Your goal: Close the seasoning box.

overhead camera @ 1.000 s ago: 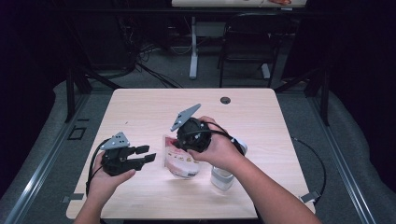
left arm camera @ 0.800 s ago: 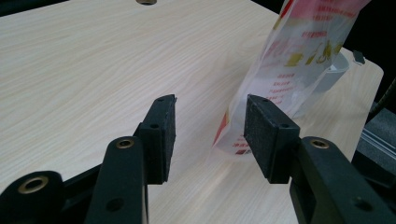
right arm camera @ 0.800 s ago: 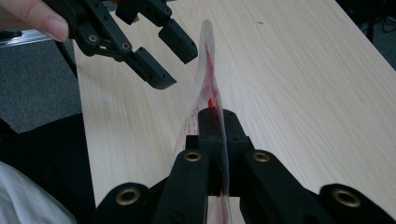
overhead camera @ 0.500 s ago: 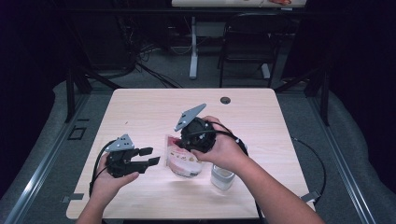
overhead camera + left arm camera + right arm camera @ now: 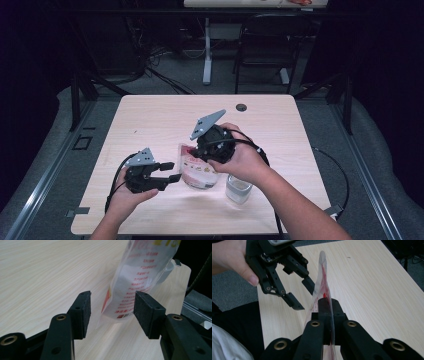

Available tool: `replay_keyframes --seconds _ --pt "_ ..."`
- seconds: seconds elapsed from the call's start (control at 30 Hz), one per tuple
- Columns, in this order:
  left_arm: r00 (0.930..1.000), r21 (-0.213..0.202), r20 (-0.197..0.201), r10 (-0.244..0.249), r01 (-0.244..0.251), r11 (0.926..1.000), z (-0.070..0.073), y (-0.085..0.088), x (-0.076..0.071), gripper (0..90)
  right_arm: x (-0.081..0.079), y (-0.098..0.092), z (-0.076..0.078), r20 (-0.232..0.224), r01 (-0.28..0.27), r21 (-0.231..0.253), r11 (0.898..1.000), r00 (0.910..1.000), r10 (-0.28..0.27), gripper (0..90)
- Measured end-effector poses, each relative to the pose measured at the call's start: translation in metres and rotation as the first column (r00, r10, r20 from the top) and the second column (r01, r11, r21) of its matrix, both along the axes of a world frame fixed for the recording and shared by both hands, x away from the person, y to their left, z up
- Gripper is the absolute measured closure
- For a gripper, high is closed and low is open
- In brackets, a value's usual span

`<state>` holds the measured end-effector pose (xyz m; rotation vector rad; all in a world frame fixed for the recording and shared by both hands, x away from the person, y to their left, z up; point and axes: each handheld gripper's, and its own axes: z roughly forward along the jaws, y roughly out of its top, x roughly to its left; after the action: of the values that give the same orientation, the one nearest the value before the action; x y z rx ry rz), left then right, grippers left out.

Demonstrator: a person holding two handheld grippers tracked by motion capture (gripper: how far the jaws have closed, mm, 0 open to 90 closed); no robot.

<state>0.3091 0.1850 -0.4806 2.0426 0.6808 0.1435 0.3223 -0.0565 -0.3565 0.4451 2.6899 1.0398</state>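
Note:
My right gripper [image 5: 327,302] is shut on a clear plastic pouch [image 5: 321,277] with red print, which it holds upright on edge just above the table. In the high view the pouch [image 5: 199,174] hangs below the right gripper [image 5: 197,156] near the table's middle front. The left gripper [image 5: 112,302] is open and its jaws have just been opening. The pouch's [image 5: 140,270] lower corner stands between its pads, and neither pad presses on it. The high view has this left gripper [image 5: 172,171] just left of the pouch.
A small clear jar [image 5: 238,188] stands on the light wooden table [image 5: 150,115] right of the pouch, under the right forearm. A cable hole [image 5: 241,107] sits near the far edge. A chair [image 5: 265,45] and desk legs stand beyond the table.
The left gripper has moved right and slightly down toward the pouch, and its jaws stand wider apart. The right gripper has stayed in place with the pouch.

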Motion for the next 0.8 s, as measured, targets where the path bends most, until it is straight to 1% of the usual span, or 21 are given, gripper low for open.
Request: replay_keyframes --seconds 0.07,0.1,0.2,0.23,0.37,0.5,0.57,0.6,0.8 --pt "1.0000 0.003 0.002 -0.005 0.005 1.0000 -0.002 -0.002 0.000 47.5 -0.001 0.000 0.001 0.001 -0.003 0.003 1.000 1.0000 0.003 89.8" --pt "0.9999 -0.002 0.004 -0.014 0.014 0.9999 -0.003 -0.003 0.000 47.0 -0.001 0.000 0.002 0.001 -0.007 0.000 1.000 1.0000 0.007 89.8" --pt "0.9995 -0.003 -0.003 -0.031 0.031 0.9995 -0.005 -0.005 0.001 46.2 -0.002 -0.001 0.003 0.002 -0.011 0.002 1.000 0.9999 0.011 89.8" --pt "0.9993 0.003 -0.003 -0.038 0.038 0.9993 -0.006 -0.005 0.001 46.2 -0.003 -0.001 0.003 0.003 -0.012 0.003 1.000 0.9999 0.012 89.8" --pt "0.9984 -0.003 0.000 -0.056 0.056 0.9984 -0.006 -0.008 0.001 45.9 -0.004 -0.001 0.005 0.005 -0.015 0.003 1.000 0.9999 0.015 89.8" --pt "0.9979 -0.011 -0.008 -0.065 0.065 0.9978 -0.007 -0.009 0.001 45.4 -0.004 -0.001 0.005 0.006 -0.025 0.005 1.000 0.9997 0.025 89.8" --pt "0.9974 -0.025 -0.009 -0.071 0.071 0.9972 -0.008 -0.009 0.002 45.2 -0.005 0.000 0.005 0.006 -0.024 0.012 1.000 0.9997 0.024 89.8" --pt "0.9972 -0.030 -0.011 -0.073 0.073 0.9969 -0.009 -0.010 0.002 45.1 -0.005 0.000 0.006 0.007 -0.028 0.005 1.000 0.9996 0.028 89.8" --pt "0.9963 -0.026 -0.014 -0.084 0.084 0.9961 -0.011 -0.013 0.002 44.5 -0.006 0.000 0.008 0.007 -0.038 0.008 0.999 0.9992 0.038 89.8"
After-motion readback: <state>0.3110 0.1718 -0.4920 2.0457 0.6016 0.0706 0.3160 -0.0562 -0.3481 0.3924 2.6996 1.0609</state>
